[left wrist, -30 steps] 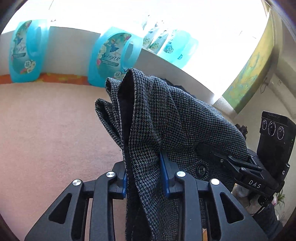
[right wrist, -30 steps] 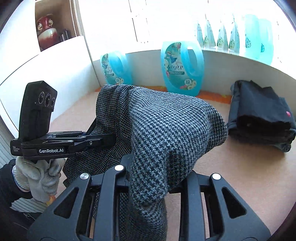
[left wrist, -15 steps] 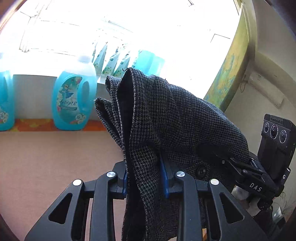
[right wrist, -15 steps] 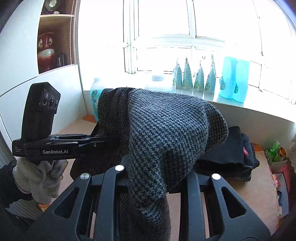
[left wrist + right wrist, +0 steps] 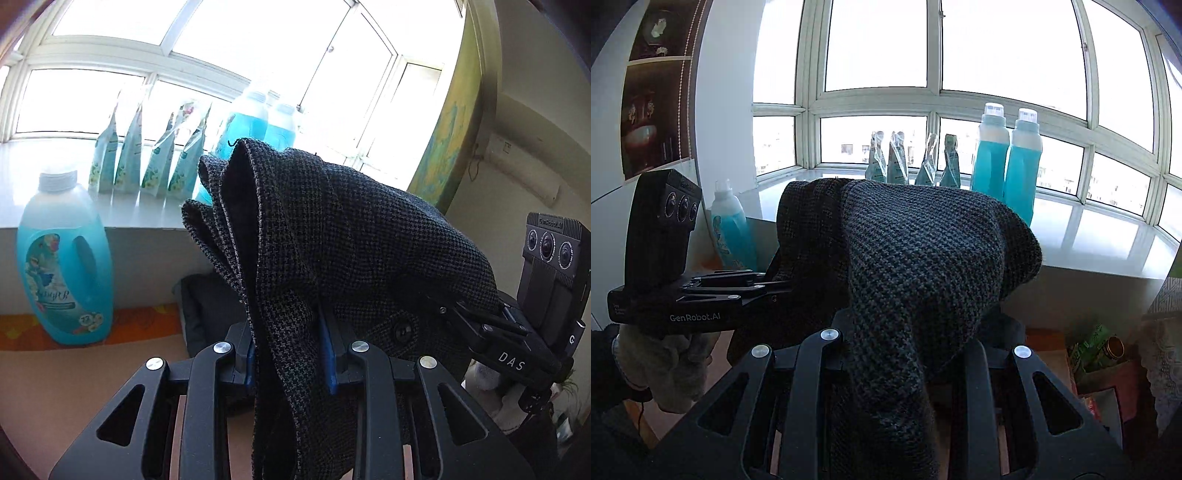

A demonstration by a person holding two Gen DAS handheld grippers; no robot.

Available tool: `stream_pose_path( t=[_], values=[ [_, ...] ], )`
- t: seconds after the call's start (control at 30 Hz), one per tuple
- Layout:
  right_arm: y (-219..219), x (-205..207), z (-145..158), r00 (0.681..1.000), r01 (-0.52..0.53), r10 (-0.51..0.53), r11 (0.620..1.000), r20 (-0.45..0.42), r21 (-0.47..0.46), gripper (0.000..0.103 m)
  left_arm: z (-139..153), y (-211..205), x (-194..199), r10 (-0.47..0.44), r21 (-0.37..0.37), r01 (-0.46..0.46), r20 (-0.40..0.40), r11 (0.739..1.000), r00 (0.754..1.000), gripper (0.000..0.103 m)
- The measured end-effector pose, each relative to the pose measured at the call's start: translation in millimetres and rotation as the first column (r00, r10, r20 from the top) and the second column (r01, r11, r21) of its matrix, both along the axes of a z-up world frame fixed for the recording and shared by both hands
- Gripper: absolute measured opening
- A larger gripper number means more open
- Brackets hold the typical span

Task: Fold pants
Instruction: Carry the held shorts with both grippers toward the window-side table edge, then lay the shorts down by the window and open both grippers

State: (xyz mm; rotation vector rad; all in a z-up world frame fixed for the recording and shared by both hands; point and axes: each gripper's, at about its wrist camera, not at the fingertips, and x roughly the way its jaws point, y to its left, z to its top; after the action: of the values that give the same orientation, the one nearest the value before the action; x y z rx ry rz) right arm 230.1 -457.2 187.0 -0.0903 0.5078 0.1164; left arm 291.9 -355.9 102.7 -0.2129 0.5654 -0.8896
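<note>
Above the table now, both tongs [image 5: 288, 354] [image 5: 905, 354] still clamping pants [image 5: 332, 236], lifted toward window [image 5: 879, 44].

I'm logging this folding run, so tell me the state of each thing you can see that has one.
Left hand-held gripper: shut on the pants.
Right hand-held gripper: shut on the pants.
Pants: bunched, held up between both grippers, button showing.
Large blue bottle: upright, cap on.
Two tall blue bottles: upright on the windowsill, capped.
Four pouches: standing upright.
Dark clothes: lying folded behind.
</note>
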Motion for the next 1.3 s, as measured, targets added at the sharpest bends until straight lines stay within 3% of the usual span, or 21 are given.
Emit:
stream_pose_path(
  t=[0.13,0.37,0.47,0.57,0.63,0.73,0.83,0.93,1.0,1.13,1.23,1.3],
  values=[
    [-33,37,-14,1.000,0.006,-0.005,0.999,-0.025,0.034,0.023,-12,-26,28,-0.002,0.006,0.002,-0.014,1.000,1.000,0.025],
    [-70,102,-56,0.996,-0.017,0.019,1.000,-0.087,0.017,0.023,-51,-51,81,0.012,0.019,-0.010,-0.094,1.000,0.995,0.025],
    [-100,130,-92,0.985,0.002,0.019,0.993,-0.171,0.119,0.025,-80,-65,102,0.018,0.062,-0.009,-0.147,0.998,0.989,0.025],
    [-130,154,-135,0.950,0.110,-0.045,0.975,-0.310,0.194,0.039,-111,-83,119,0.015,0.157,0.018,-0.205,0.987,0.979,0.025],
    [-146,158,-153,0.932,0.147,-0.039,0.949,-0.360,0.278,0.040,-126,-86,124,0.021,0.187,0.024,-0.237,0.982,0.971,0.027],
    [-160,144,-156,0.947,0.135,-0.006,0.915,-0.322,0.379,0.044,-132,-78,121,0.018,0.190,0.027,-0.228,0.981,0.974,0.034],
    [-177,126,-148,0.967,0.130,-0.013,0.884,-0.253,0.449,0.061,-127,-67,119,0.017,0.219,0.030,-0.211,0.975,0.977,0.035],
    [-202,116,-142,0.976,0.147,-0.024,0.805,-0.215,0.575,0.066,-111,-47,106,0.041,0.229,-0.007,-0.144,0.973,0.989,0.032],
    [-213,119,-140,0.973,0.182,-0.053,0.773,-0.223,0.608,0.066,-99,-36,100,0.041,0.217,-0.019,-0.098,0.976,0.994,0.032],
    [-227,147,-147,0.924,0.356,-0.171,0.710,-0.342,0.608,0.066,-82,-41,78,-0.047,0.199,0.059,-0.064,0.978,0.997,0.032],
    [-240,165,-164,0.897,0.413,-0.158,0.629,-0.412,0.659,0.066,-83,-67,66,-0.152,0.206,0.170,-0.102,0.964,0.983,0.032],
    [-237,179,-178,0.874,0.433,-0.112,0.621,-0.473,0.653,0.066,-95,-79,67,-0.203,0.209,0.231,-0.145,0.950,0.968,0.032]
  ],
)
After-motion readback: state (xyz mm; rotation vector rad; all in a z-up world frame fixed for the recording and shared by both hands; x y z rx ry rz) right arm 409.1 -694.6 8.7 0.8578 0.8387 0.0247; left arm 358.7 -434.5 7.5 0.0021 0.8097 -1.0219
